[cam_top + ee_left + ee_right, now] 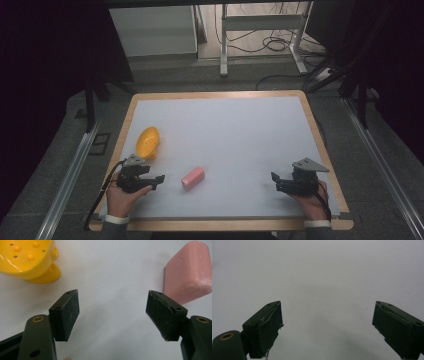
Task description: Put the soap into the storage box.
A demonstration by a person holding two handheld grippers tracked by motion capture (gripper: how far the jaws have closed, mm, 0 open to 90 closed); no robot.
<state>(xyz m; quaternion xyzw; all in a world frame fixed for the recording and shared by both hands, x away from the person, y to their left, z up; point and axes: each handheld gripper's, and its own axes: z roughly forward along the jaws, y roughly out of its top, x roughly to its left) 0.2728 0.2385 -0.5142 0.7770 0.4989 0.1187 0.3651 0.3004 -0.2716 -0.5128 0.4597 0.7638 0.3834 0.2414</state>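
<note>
Lower centre of the high view, the pink soap bar (193, 177) lies slanting toward upper right, beside the left claw (159, 181), empty and agape.

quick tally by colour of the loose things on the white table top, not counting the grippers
Yellow: 1, a glossy yellow plastic soap dish with holes.
Pink: 1, a pink rectangular bar of soap.
Total: 2 things on the white sheet over the wooden table.
</note>
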